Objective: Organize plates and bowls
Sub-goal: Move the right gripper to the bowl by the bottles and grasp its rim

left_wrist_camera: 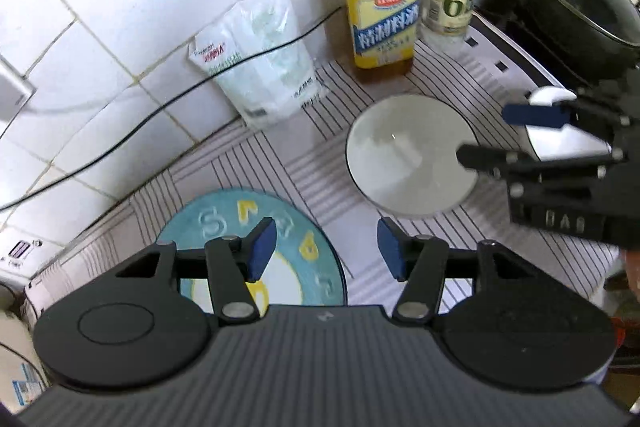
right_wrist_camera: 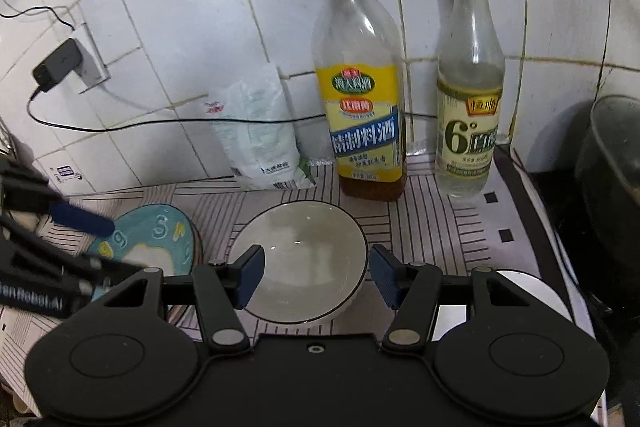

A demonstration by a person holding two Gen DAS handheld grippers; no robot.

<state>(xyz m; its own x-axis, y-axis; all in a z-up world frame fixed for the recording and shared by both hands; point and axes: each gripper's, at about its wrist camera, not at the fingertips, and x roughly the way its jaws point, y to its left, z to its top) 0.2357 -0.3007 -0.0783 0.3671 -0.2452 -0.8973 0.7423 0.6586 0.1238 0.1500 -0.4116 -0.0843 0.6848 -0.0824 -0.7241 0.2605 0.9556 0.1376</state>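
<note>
- The white bowl [right_wrist_camera: 304,259] sits mid-worktop [right_wrist_camera: 440,227], right under the right gripper [right_wrist_camera: 318,281]; fingers apart, empty, rim between them.
- The left gripper [left_wrist_camera: 326,253], fingers spread and empty, hangs over the blue plate [left_wrist_camera: 224,227], nearer the worktop's left edge.

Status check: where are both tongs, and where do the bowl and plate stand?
Left tongs open, empty, over blue plate. Right tongs open, empty, over white bowl. Plate and bowl side by side on striped mat. Two bottles behind, clear.
</note>
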